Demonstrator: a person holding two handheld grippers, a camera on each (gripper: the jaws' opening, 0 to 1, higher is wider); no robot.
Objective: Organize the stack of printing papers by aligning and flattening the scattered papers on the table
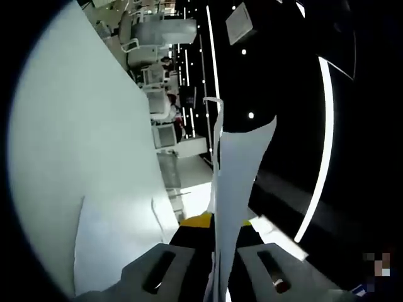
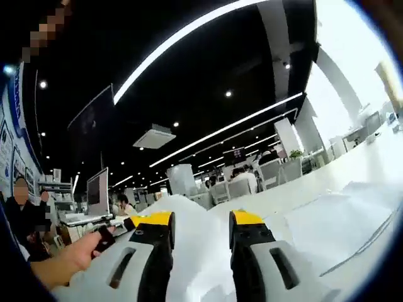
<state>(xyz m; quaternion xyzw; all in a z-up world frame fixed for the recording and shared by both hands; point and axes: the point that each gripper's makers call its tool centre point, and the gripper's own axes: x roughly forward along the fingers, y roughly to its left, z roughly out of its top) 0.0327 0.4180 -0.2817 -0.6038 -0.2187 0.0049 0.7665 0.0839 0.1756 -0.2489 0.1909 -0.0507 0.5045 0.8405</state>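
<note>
A stack of white printing papers (image 1: 232,182) stands edge-on between the jaws of my left gripper (image 1: 221,221), which is shut on its lower end. The sheets rise bent toward the dark ceiling, off the white table (image 1: 75,157) that fills the left of this rolled view. In the right gripper view my right gripper (image 2: 200,220) stands open, its yellow-tipped jaws wide apart. A white mound of paper (image 2: 192,217) shows in the gap and beyond the tips. More loose sheets (image 2: 340,226) lie flat on the table to the right.
A person's hand (image 2: 66,259) holding something black comes in at the lower left of the right gripper view. Office desks, monitors (image 2: 97,192), chairs and seated people stand beyond the table. Long ceiling light strips (image 1: 324,151) run overhead.
</note>
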